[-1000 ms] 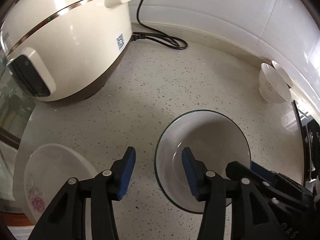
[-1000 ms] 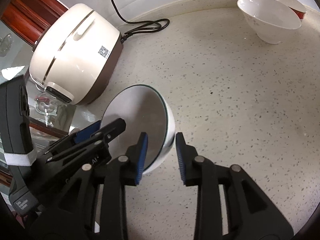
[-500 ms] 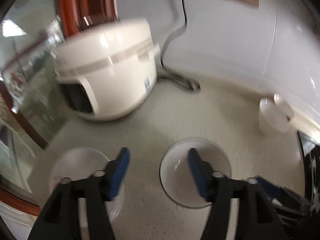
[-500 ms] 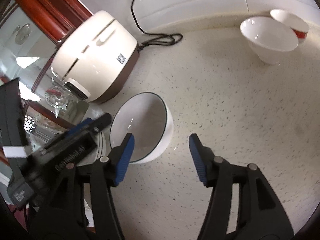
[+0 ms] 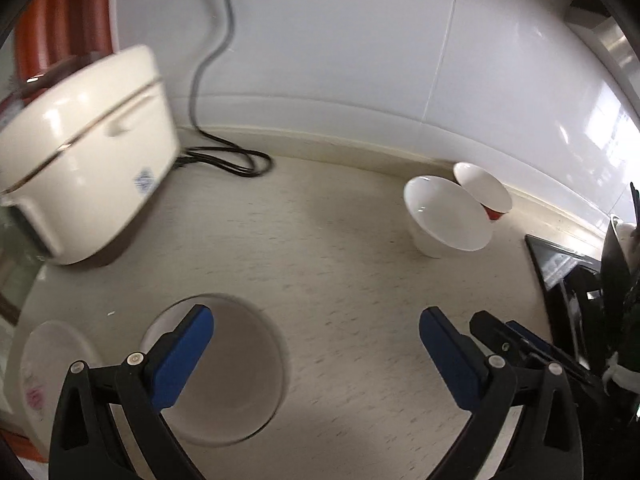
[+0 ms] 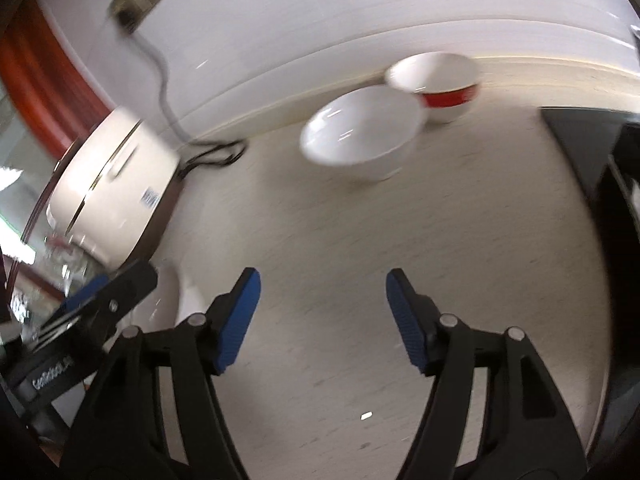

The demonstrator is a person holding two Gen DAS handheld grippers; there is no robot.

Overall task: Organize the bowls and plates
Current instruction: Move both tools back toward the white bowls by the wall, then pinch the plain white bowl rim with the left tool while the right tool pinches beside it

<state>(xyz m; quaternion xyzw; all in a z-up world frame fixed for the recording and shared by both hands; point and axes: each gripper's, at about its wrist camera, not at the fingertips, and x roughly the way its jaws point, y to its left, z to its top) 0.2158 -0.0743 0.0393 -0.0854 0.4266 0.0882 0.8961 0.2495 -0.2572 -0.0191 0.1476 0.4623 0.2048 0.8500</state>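
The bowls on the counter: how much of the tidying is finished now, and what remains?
Looks done: one white bowl sits free on the counter, beside a flowered plate. In hand: nothing; the left hand-held gripper and the right hand-held gripper are both opening with nothing between them. Left: the plain white bowl and the red-banded bowl near the wall.

a home kitchen. a speckled cream table (image 5: 320, 248) runs along a glossy white tiled wall (image 5: 340, 60). a cream rice cooker (image 5: 84, 152) stands on it, its black cord (image 5: 224, 156) rising to a wall outlet. bowls (image 5: 444, 216) sit near the wall, one with a red band (image 6: 444, 84). a black cooktop (image 5: 560, 264) lies at the right edge, and reddish wood trim (image 5: 60, 20) frames the left.
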